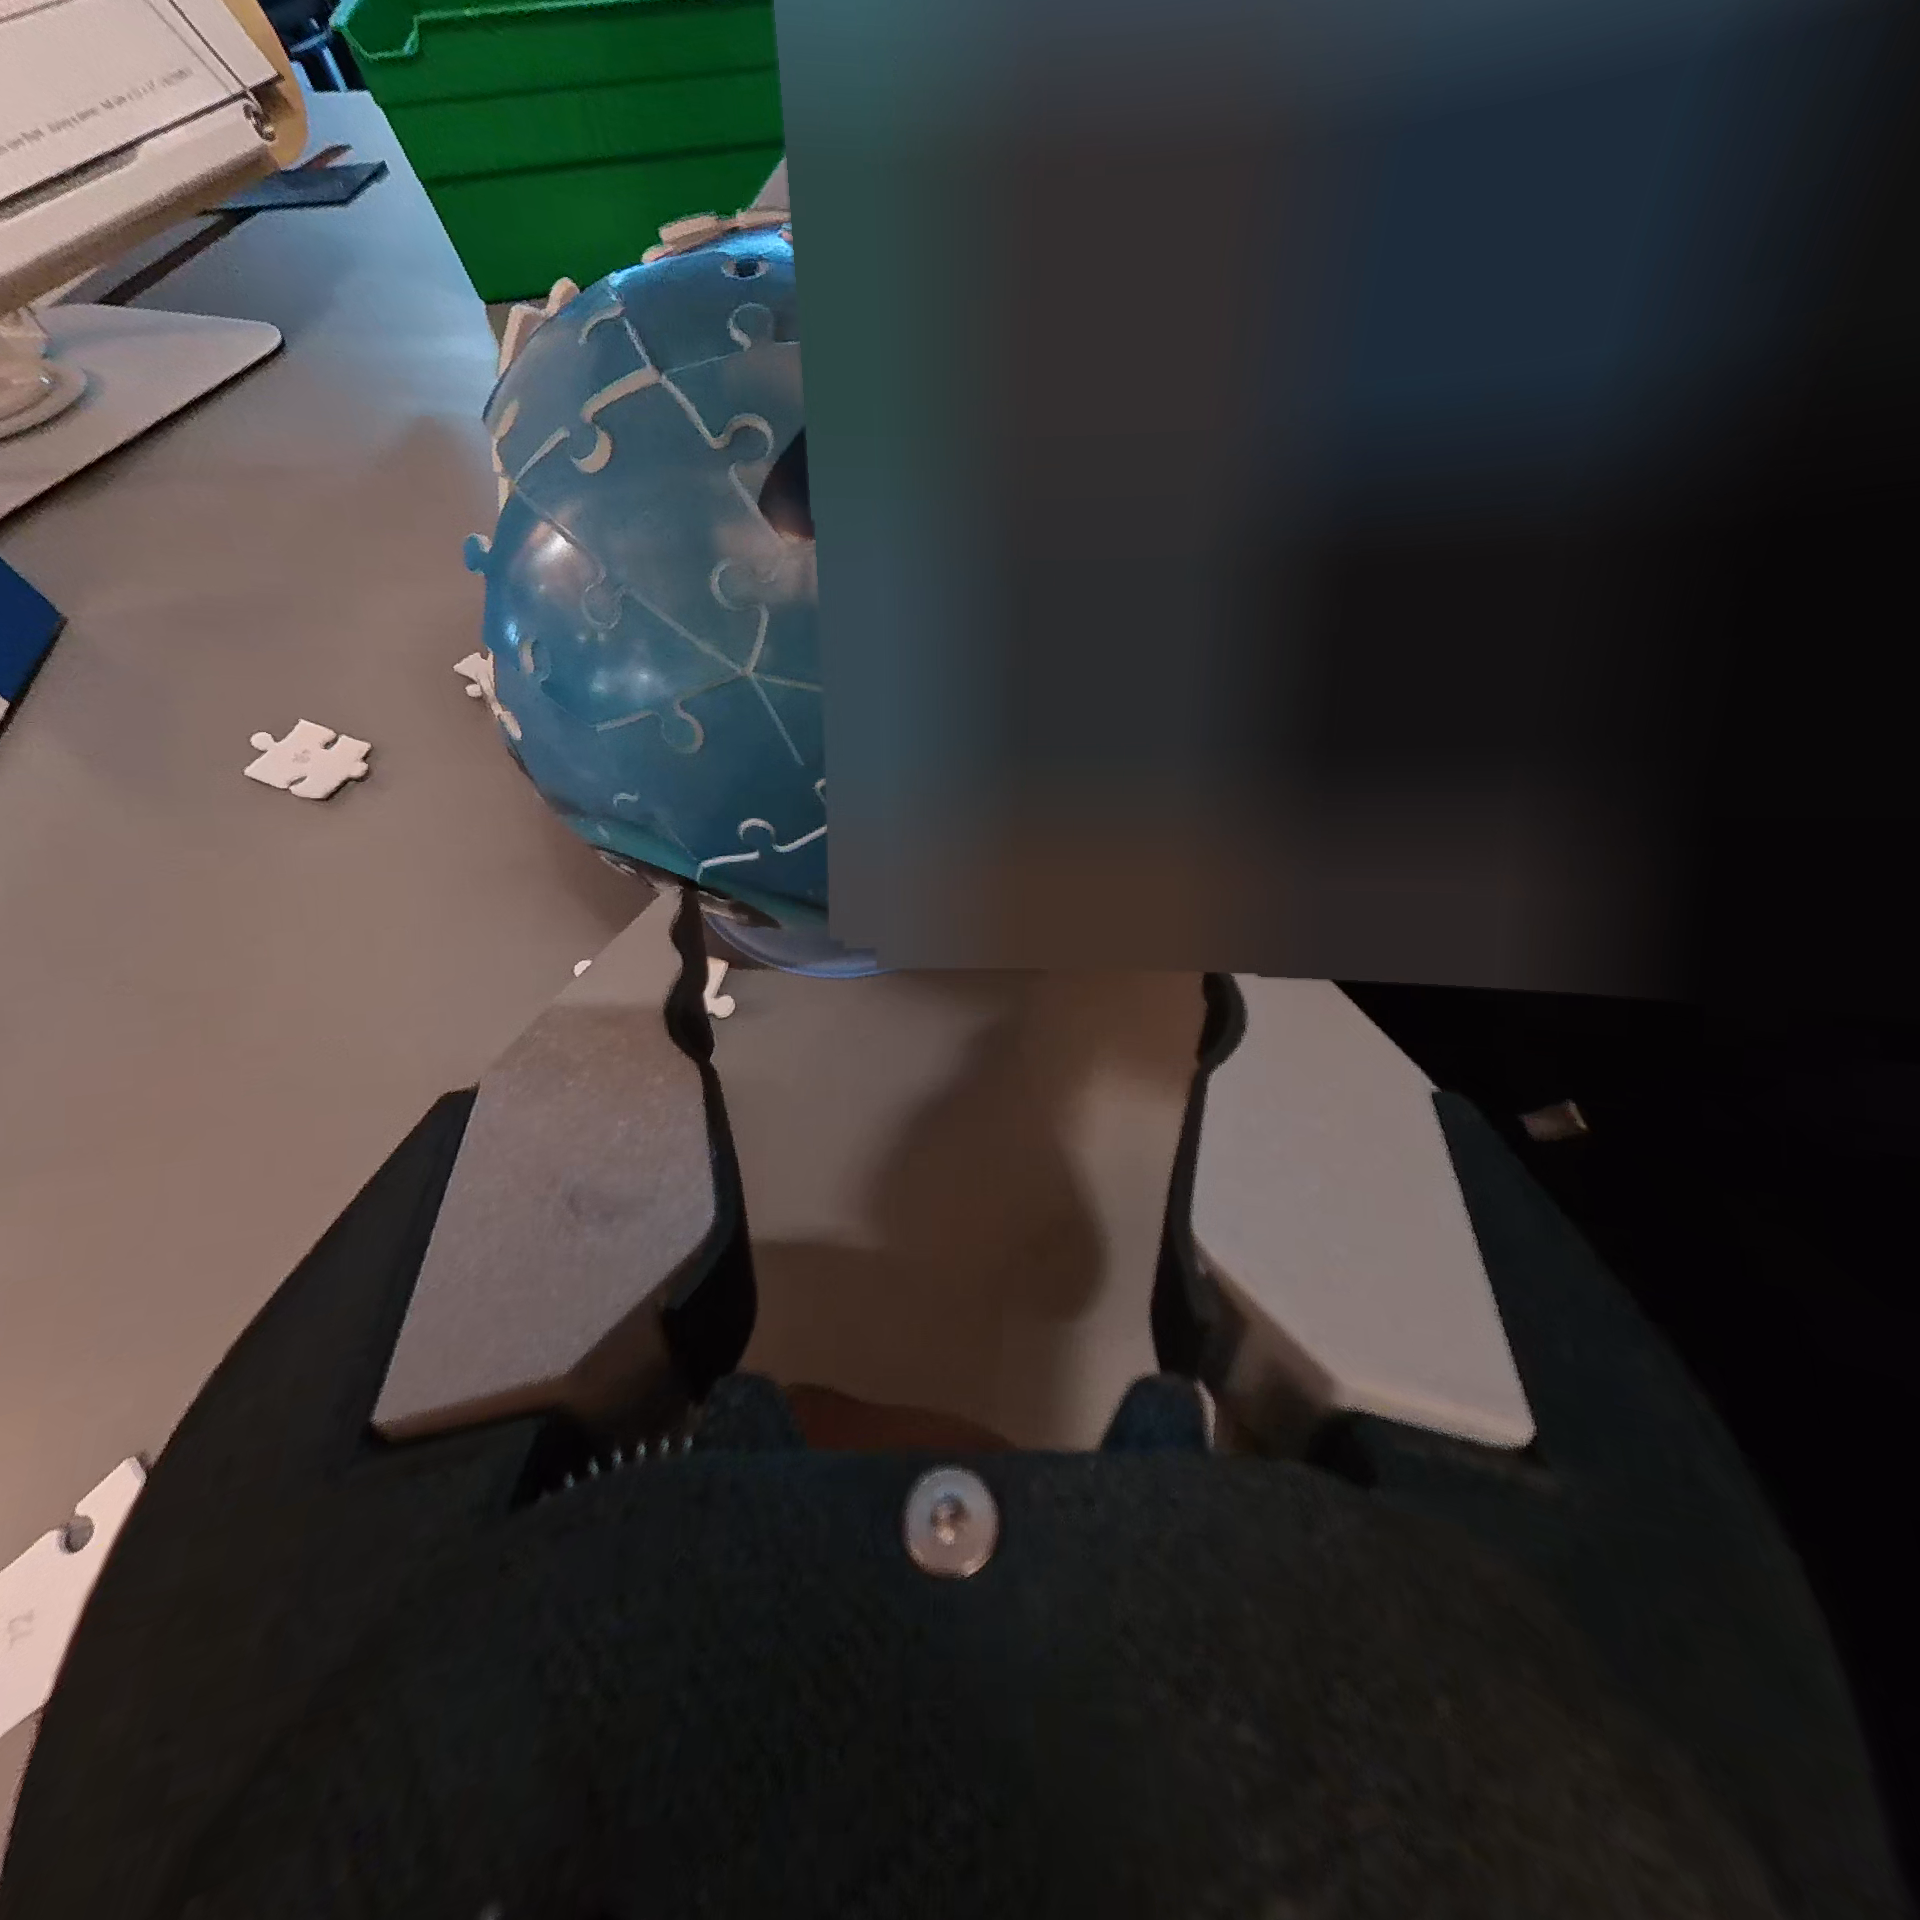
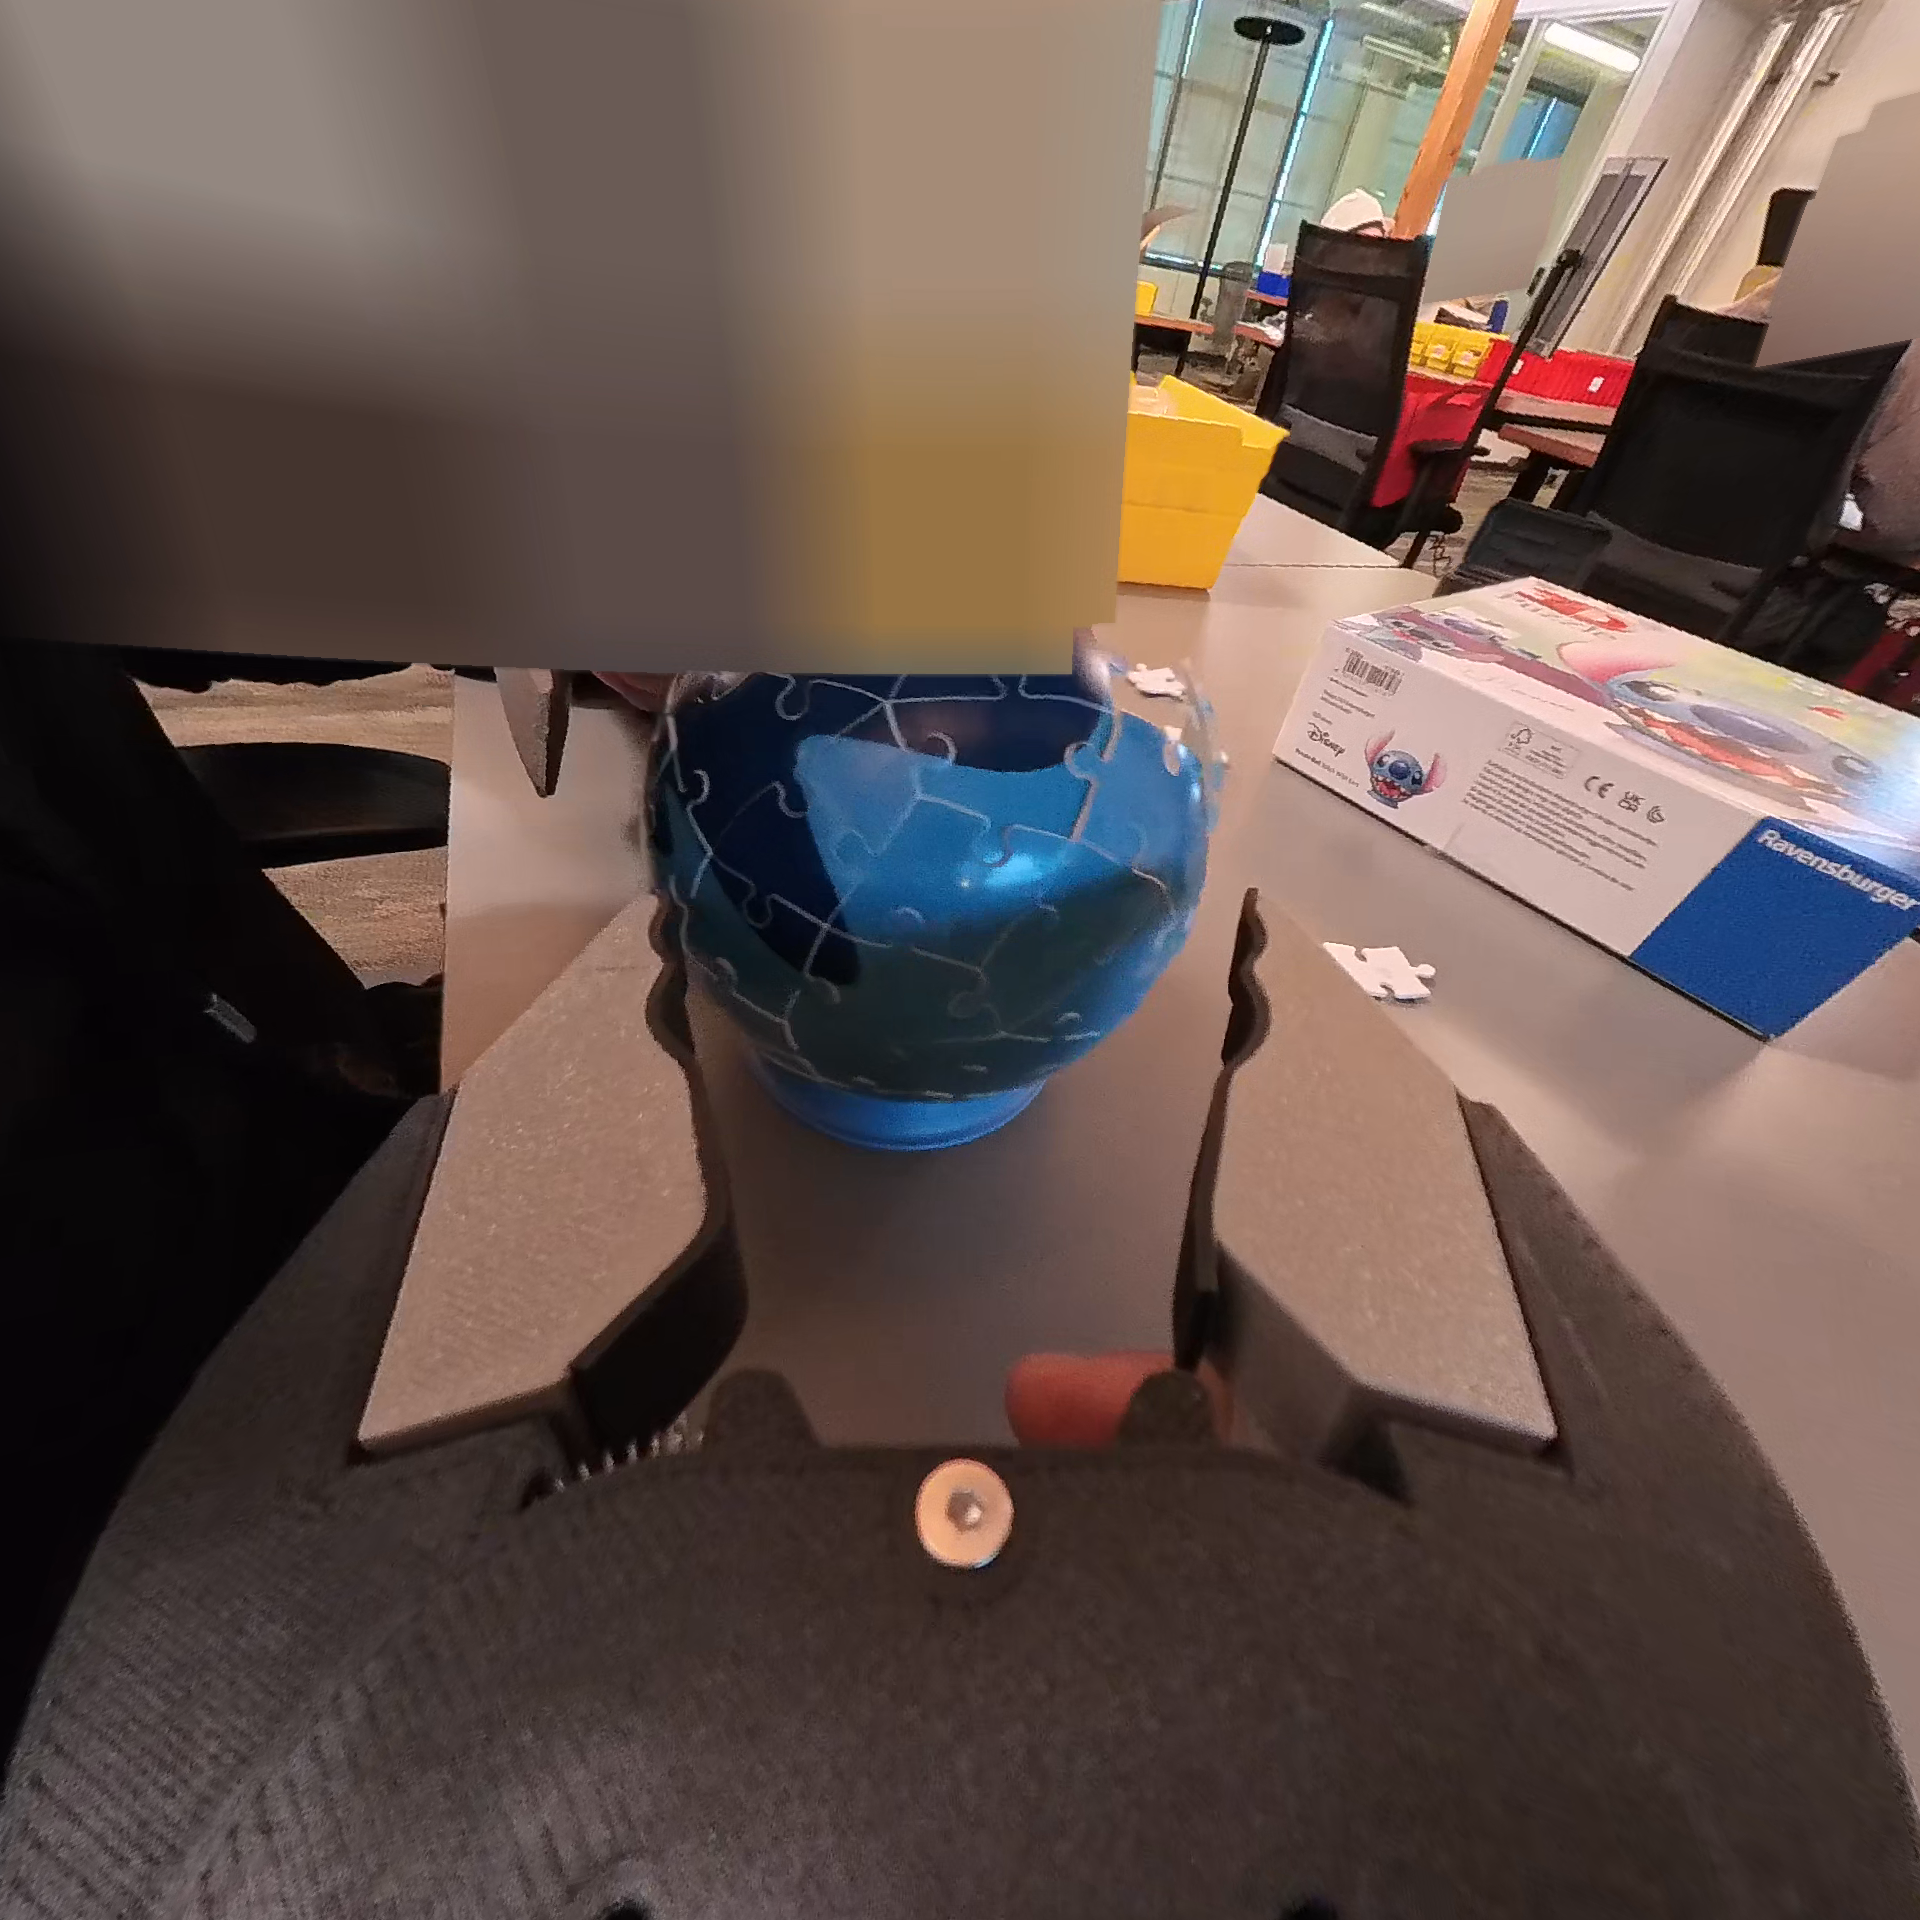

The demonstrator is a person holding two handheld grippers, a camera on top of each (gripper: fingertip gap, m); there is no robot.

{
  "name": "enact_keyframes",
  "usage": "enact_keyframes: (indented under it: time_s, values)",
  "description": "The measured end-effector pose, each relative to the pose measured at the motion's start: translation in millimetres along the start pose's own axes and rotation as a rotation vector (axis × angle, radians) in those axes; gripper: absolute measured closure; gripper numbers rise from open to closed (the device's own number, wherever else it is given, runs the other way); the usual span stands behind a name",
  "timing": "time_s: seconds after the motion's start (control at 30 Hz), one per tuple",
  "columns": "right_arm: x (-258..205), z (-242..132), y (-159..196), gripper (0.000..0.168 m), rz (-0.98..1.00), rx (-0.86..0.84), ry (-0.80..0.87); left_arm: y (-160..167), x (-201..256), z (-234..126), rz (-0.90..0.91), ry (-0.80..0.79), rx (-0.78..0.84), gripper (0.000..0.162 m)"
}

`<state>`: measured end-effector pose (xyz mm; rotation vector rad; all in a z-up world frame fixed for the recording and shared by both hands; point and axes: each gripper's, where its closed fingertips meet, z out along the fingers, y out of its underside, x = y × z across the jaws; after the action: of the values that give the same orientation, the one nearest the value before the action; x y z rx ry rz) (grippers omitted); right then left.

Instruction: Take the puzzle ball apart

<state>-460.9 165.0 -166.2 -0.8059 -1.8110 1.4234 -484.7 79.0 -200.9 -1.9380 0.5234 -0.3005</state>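
Note:
The blue puzzle ball (image 2: pixel 935 904) stands on its blue base ring (image 2: pixel 904 1117) on the grey table (image 2: pixel 1558 1195). Its top is open with a jagged rim, and part of it is hidden by a blurred patch. My right gripper (image 2: pixel 956 935) is open, its fingertips on either side of the ball's lower half; I cannot tell if they touch it. In the left wrist view the ball (image 1: pixel 644 582) is just ahead of my left gripper (image 1: pixel 951 977), which is open and empty, with its left fingertip (image 1: pixel 681 940) close to the ball's underside. The left gripper's finger (image 2: pixel 535 727) shows behind the ball.
Loose white puzzle pieces lie on the table (image 1: pixel 309 758) (image 1: pixel 717 992) (image 2: pixel 1382 971). The puzzle box (image 2: pixel 1600 790) lies at the right. A yellow bin (image 2: pixel 1184 488) and green bins (image 1: pixel 582 135) stand behind. A white device on a stand (image 1: pixel 104 156) is at far left.

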Motion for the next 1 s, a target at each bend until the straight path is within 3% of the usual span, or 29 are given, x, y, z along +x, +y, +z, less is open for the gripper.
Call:
enact_keyframes:
  time_s: [0.03,0.37,0.6,0.87,1.0]
  values:
    - [-2,0,0,0.065,-0.005,-0.001,0.008,-1,1,0,0.005,0.001,0.004,0.068]
    - [-15,-3,-15,0.061,-0.076,-0.014,0.100,-2,1,-6,-0.005,0.018,0.005,0.068]
    - [-27,9,-17,0.055,-0.119,-0.074,0.101,10,-38,-4,-0.171,0.018,-0.092,0.061]
    - [-23,11,-8,0.059,-0.172,-0.099,0.176,-3,-17,11,-0.127,0.116,-0.070,0.068]
    - [-18,7,-3,0.061,-0.157,-0.104,0.169,-8,-9,8,-0.114,0.095,-0.064,0.064]
